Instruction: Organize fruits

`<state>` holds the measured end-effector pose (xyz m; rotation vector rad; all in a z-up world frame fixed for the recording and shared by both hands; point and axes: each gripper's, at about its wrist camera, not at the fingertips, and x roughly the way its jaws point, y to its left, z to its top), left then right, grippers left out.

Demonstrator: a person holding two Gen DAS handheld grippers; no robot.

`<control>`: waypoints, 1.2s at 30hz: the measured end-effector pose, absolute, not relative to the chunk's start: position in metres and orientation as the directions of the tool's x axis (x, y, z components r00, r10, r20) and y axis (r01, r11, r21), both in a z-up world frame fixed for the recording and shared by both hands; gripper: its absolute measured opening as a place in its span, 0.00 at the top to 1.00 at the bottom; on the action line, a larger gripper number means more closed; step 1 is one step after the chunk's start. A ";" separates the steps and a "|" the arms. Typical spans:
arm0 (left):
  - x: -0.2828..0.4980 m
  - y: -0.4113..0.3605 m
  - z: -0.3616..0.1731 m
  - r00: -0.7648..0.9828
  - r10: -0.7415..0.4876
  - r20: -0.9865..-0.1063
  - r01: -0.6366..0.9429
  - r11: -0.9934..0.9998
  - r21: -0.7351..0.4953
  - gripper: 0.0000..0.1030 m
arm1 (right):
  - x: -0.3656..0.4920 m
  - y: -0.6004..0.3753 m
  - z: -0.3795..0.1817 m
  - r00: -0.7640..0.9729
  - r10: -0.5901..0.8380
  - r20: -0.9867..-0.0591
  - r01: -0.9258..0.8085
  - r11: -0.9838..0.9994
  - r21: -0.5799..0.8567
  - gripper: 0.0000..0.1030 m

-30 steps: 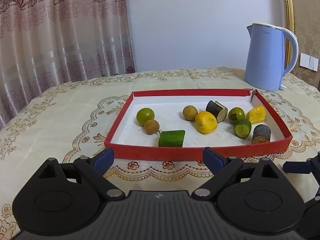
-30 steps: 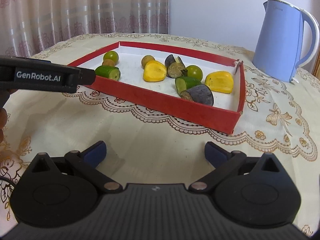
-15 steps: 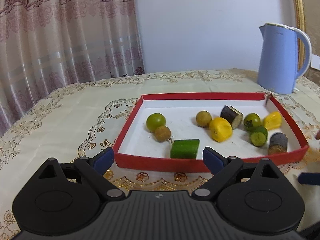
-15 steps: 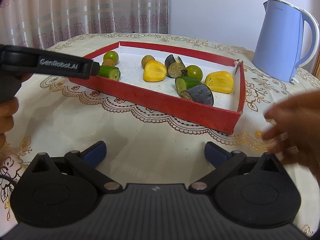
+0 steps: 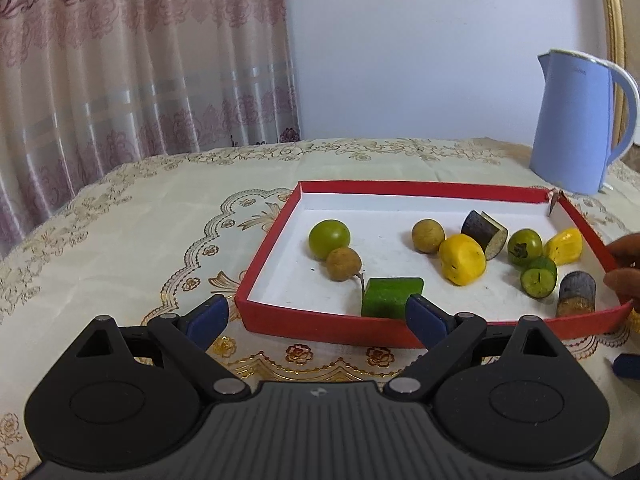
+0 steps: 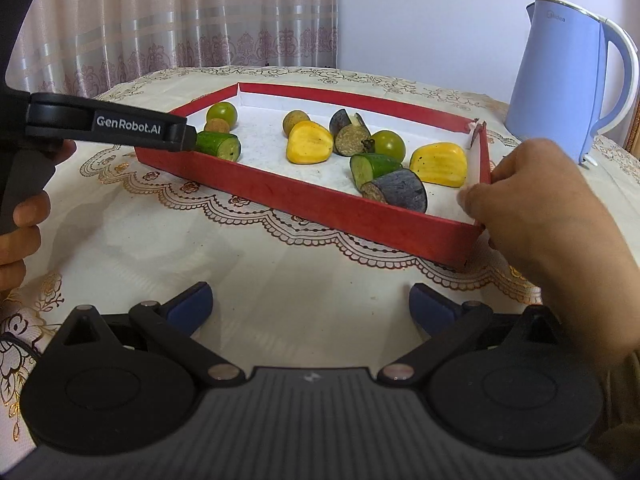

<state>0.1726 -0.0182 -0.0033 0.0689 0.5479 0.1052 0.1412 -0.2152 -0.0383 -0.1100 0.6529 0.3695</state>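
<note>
Left gripper (image 5: 316, 312): fingers spread wide, nothing between them, blue tips low in the left wrist view, just short of the red tray's near wall.
Right gripper (image 6: 310, 304): also wide apart, empty, hovering over bare tablecloth (image 6: 280, 264) at the bottom of the right wrist view.
Red tray (image 6: 304, 200): shallow, white floor, sitting mid-frame on the cloth.
Fruits, left group: a green round fruit (image 5: 329, 239) touching a small brown one (image 5: 343, 263), and a green cut chunk (image 5: 390, 297) against the near wall.
Fruits, right group: a brown ball (image 5: 428, 235), yellow piece (image 5: 462, 259), dark cut pieces (image 5: 484, 234), more green and yellow ones clustered close.
Bare hand (image 6: 552, 216): fingers pinching the tray's right corner.
Kettle (image 6: 568, 76): pale blue, upper right, behind the tray.
</note>
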 end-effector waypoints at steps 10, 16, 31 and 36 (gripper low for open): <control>0.173 -0.023 -0.006 0.848 0.129 -0.514 -0.077 0.990 0.122 0.03 | 0.142 -0.216 -0.038 0.732 0.301 -0.611 -0.369 0.929 0.015 0.00; 0.172 -0.025 -0.005 0.851 0.119 -0.512 -0.063 0.990 0.125 0.02 | 0.142 -0.215 -0.038 0.732 0.301 -0.611 -0.369 0.929 0.015 0.00; 0.172 -0.025 -0.006 0.851 0.124 -0.511 -0.063 0.989 0.135 0.02 | 0.142 -0.216 -0.038 0.732 0.301 -0.611 -0.369 0.929 0.015 0.00; 0.172 -0.025 -0.006 0.851 0.125 -0.510 -0.064 0.989 0.136 0.02 | 0.142 -0.216 -0.038 0.732 0.301 -0.611 -0.369 0.929 0.015 0.00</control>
